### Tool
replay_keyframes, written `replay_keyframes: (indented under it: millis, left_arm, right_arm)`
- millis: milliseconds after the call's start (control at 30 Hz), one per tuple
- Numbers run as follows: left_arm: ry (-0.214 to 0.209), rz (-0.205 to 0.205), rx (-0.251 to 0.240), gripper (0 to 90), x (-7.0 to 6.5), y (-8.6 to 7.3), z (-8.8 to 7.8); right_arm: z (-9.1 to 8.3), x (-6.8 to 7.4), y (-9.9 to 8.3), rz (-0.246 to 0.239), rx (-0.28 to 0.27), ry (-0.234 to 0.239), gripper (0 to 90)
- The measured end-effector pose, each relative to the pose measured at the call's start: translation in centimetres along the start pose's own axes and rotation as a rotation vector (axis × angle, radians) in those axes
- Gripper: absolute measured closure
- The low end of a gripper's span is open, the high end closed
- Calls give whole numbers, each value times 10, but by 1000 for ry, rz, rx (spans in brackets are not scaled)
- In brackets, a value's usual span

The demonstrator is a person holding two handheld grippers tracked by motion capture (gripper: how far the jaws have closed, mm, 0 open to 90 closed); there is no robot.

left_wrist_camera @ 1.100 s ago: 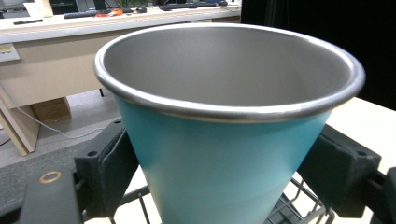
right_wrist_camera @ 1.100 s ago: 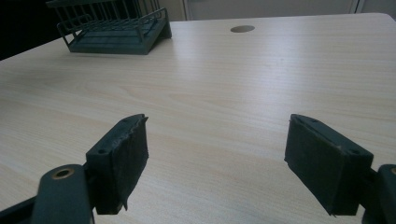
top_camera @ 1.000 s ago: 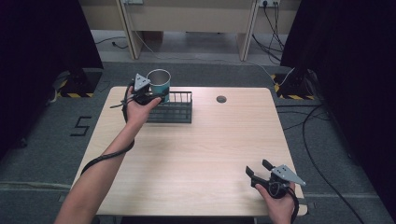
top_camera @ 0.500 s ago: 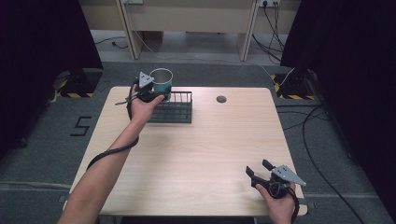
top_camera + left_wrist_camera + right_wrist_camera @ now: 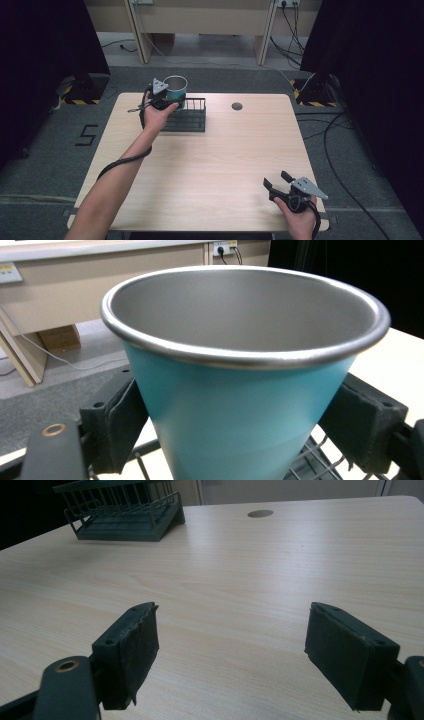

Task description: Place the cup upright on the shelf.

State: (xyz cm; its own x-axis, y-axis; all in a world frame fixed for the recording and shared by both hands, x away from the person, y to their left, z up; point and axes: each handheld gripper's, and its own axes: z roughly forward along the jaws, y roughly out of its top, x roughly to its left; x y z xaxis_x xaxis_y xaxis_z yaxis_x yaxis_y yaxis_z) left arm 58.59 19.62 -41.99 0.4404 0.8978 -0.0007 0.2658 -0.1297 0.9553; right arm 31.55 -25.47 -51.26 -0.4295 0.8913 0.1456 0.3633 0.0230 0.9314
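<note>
A teal cup (image 5: 175, 88) with a bare metal inside stands upright at the back left corner of a black wire rack (image 5: 188, 118). My left gripper (image 5: 170, 98) is shut on it. In the left gripper view both pads (image 5: 119, 426) press the teal cup (image 5: 240, 400) on its sides below the rim, and rack wires (image 5: 311, 461) show underneath. Whether the cup rests on the rack or hangs just above it I cannot tell. My right gripper (image 5: 277, 184) lies near the table's front right corner, open (image 5: 232, 655), with nothing between its pads.
The rack (image 5: 125, 515) sits at the back left of the light wooden table (image 5: 220, 165). A round cable hole (image 5: 237, 106) lies at the back centre. Cables run over the grey floor beyond the far edge and to the right.
My left gripper has carried the cup a little to the right, over the rack's back left corner. The right gripper has stayed still.
</note>
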Motion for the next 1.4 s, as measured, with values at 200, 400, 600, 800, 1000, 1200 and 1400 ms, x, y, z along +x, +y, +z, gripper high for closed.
replay_keyframes:
  millis: [200,400,600,800,1000,1200,1400]
  left_arm:
    - [-7,-7,13,168,-4,-6,4]
    - [-11,-8,34,168,-7,-12,6]
    - [-7,-14,64,168,-6,-19,8]
    - [-13,-19,84,167,-5,-21,9]
    - [-16,-27,102,166,-6,-22,11]
    - [-18,-34,110,165,-6,-23,12]
    - [-28,-30,124,157,-6,-24,10]
  right_arm:
    - [0,0,0,-1,0,0,222]
    - [0,0,0,-5,0,-1,221]
    - [0,0,0,1,2,0,222]
    - [1,0,0,-8,3,1,221]
    - [0,0,0,-8,3,4,221]
    - [0,0,0,-7,3,3,222]
    - [1,0,0,-15,4,1,220]
